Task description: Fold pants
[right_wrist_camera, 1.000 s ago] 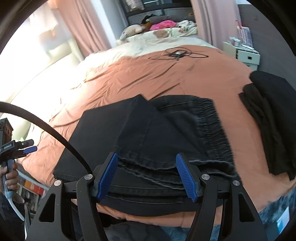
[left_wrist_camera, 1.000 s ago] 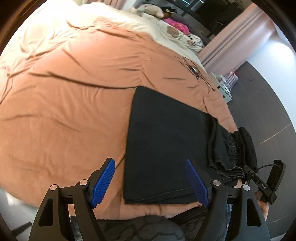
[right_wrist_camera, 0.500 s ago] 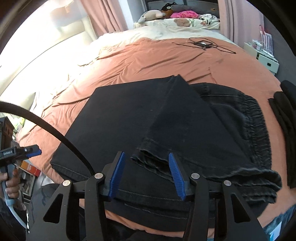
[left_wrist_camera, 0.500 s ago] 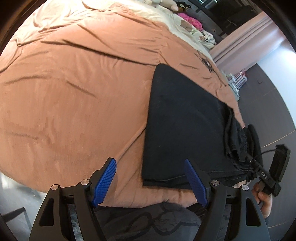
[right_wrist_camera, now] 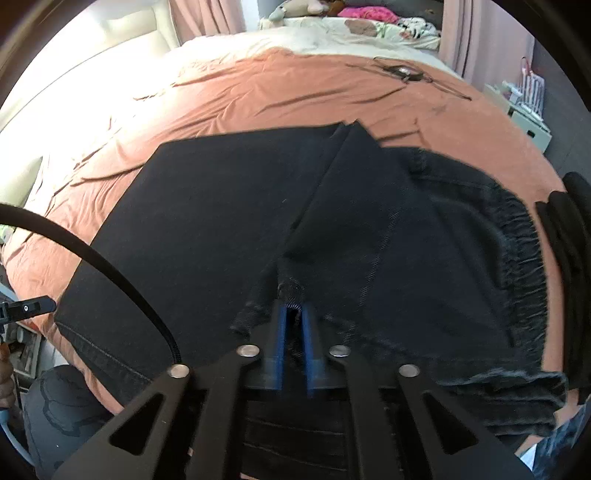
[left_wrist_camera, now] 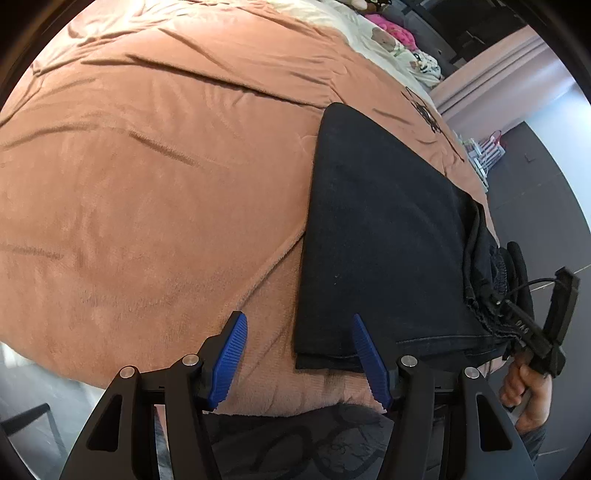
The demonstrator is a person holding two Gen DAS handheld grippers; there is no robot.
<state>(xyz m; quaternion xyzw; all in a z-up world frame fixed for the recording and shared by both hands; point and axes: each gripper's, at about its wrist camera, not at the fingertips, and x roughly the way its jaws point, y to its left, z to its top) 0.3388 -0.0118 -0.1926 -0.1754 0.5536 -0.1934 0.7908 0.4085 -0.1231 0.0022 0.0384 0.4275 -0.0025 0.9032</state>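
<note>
Black pants (right_wrist_camera: 229,206) lie partly folded on an orange-brown blanket (right_wrist_camera: 280,92), the legs doubled over toward the elastic waistband (right_wrist_camera: 517,236) at the right. My right gripper (right_wrist_camera: 294,314) is shut on the hem edge of the folded-over leg near the bed's front edge. In the left wrist view the pants (left_wrist_camera: 376,236) lie to the right. My left gripper (left_wrist_camera: 298,345) is open, its blue pads straddling the near left corner of the pants at the blanket's front edge, gripping nothing.
A second dark garment (right_wrist_camera: 572,236) lies at the right edge of the bed. A black cable and small device (right_wrist_camera: 402,70) lie farther back on the blanket. Pillows and soft toys (right_wrist_camera: 354,22) are at the head. A white nightstand (right_wrist_camera: 532,118) stands at the right.
My right gripper has closed from open onto the hem of the folded-over leg. My left gripper has moved closer to the pants' near left corner and narrowed a little, still open.
</note>
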